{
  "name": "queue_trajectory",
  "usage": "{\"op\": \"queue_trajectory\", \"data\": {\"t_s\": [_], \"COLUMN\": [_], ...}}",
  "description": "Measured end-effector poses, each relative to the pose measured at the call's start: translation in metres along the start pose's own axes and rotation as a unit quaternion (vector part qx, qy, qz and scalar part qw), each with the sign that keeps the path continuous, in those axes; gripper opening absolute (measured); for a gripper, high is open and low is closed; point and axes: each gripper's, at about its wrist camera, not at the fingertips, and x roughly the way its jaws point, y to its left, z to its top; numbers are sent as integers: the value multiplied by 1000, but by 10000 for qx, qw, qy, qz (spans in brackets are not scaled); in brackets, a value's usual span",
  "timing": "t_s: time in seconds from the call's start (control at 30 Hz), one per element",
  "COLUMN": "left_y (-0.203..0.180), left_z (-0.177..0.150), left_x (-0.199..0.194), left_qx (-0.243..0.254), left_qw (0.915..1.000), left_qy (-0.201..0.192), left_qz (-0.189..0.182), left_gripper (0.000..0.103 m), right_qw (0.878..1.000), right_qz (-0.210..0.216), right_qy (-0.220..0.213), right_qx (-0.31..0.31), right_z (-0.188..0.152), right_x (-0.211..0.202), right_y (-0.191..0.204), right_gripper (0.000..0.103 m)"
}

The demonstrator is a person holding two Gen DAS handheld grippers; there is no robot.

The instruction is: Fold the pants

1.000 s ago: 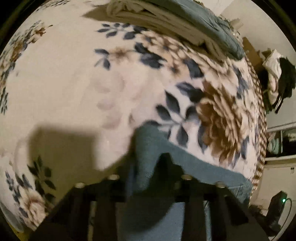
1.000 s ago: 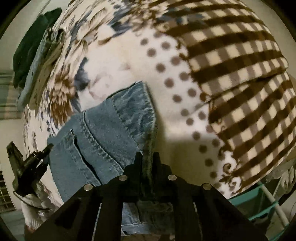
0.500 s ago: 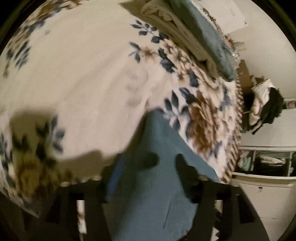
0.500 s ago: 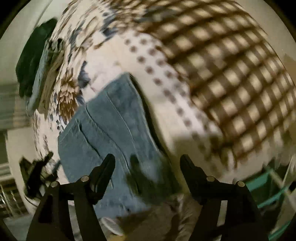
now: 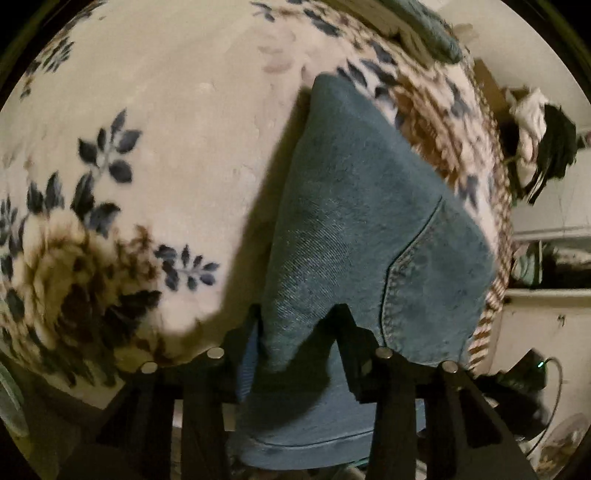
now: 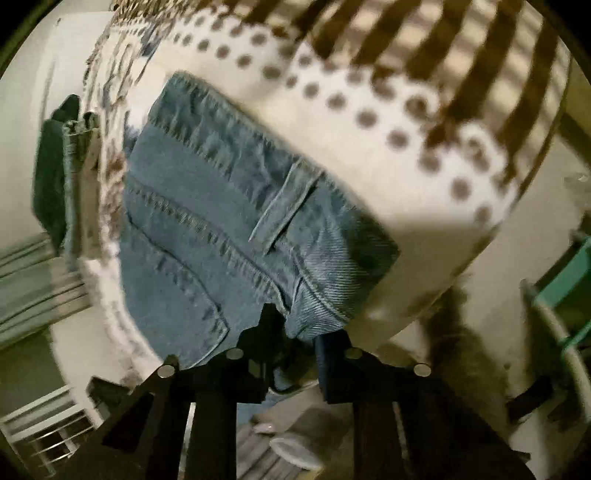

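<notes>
— One pair of blue jeans (image 5: 354, 221) is all I count. Where does it lie?
— On a bed, spread over a floral blanket (image 5: 155, 110), with its near end lifted toward both cameras. In the right wrist view the waistband and a belt loop (image 6: 284, 206) show, next to the blanket's brown dots and checks.
— What of the left gripper (image 5: 299, 325)?
— Its fingers are closed on a fold of the jeans; denim runs down between them and drapes below the camera.
— And the right gripper (image 6: 295, 325)?
— Clamped on the jeans too, at the waistband edge; the cloth bunches right between its fingers.
— Anything else around?
— A stack of folded clothes (image 5: 424, 26) sits at the far end of the bed. Off to the right, garments (image 5: 539, 136) hang in a heap by a white wall, above shelves. The right wrist view is blurred; a dark green cloth (image 6: 51, 173) shows at its left edge.
</notes>
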Motion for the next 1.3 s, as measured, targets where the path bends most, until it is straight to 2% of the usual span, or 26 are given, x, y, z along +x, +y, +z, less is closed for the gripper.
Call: {"op": "queue_trajectory", "data": {"t_s": [0.07, 0.13, 0.17, 0.2, 0.23, 0.27, 0.33, 0.43, 0.47, 0.6, 0.67, 0.77, 0.9, 1.07, 1.13, 1.23, 1.3], "left_y": [2, 6, 9, 12, 14, 16, 17, 19, 20, 15, 13, 9, 10, 14, 15, 14, 14], "left_z": [5, 8, 9, 9, 7, 6, 4, 3, 3, 12, 17, 24, 27, 28, 28, 30, 31], "left_x": [4, 2, 0, -1, -4, -5, -4, 5, 8, 21, 23, 26, 31, 30, 31, 33, 34], "left_qx": [-108, -283, -404, -532, -604, -669, -726, -847, -867, -874, -852, -767, -706, -689, -690, -665, -672], "left_qw": [9999, 9992, 9985, 9976, 9968, 9958, 9943, 9909, 9904, 9895, 9896, 9903, 9902, 9894, 9891, 9892, 9890], "left_qy": [100, 189, 208, 241, 234, 178, 57, 53, 56, 122, 130, 167, 241, 271, 284, 313, 338], "left_qz": [-58, -209, -310, -376, -462, -596, -782, -1047, -1080, -1145, -1152, -1148, -1182, -1249, -1266, -1268, -1271], "left_gripper": [36, 39, 41, 42, 47, 61, 79, 80, 80, 81, 81, 84, 88, 88, 88, 89, 90], "right_qw": [9996, 9984, 9969, 9953, 9941, 9929, 9875, 9821, 9821, 9836, 9797, 9844, 9832, 9713, 9670, 9745, 9700], "right_qz": [116, 403, 591, 725, 779, 869, 1180, 1508, 1580, 1593, 1895, 1647, 1721, 2365, 2521, 2207, 2412], "right_qy": [235, 401, 513, 637, 749, 790, 1003, 1058, 972, 827, 648, 598, 604, 119, -21, -86, -110], "right_qx": [106, 67, 39, 32, 78, 169, 308, 383, 320, 189, 101, -130, 43, -245, -365, -403, -289], "right_z": [5, 10, 9, 8, 5, 1, -6, -13, -15, -22, -24, -26, -25, -36, -38, -35, -30], "right_x": [4, 2, 3, 6, 11, 16, 37, 57, 58, 57, 50, 49, 58, 34, 30, 42, 48], "right_y": [-6, -10, -13, -17, -21, -27, -29, -29, -24, -11, -3, 8, 12, 31, 32, 21, 13], "right_gripper": [21, 27, 42, 63, 69, 73, 74, 92, 101, 102, 101, 101, 103, 101, 100, 95, 95]}}
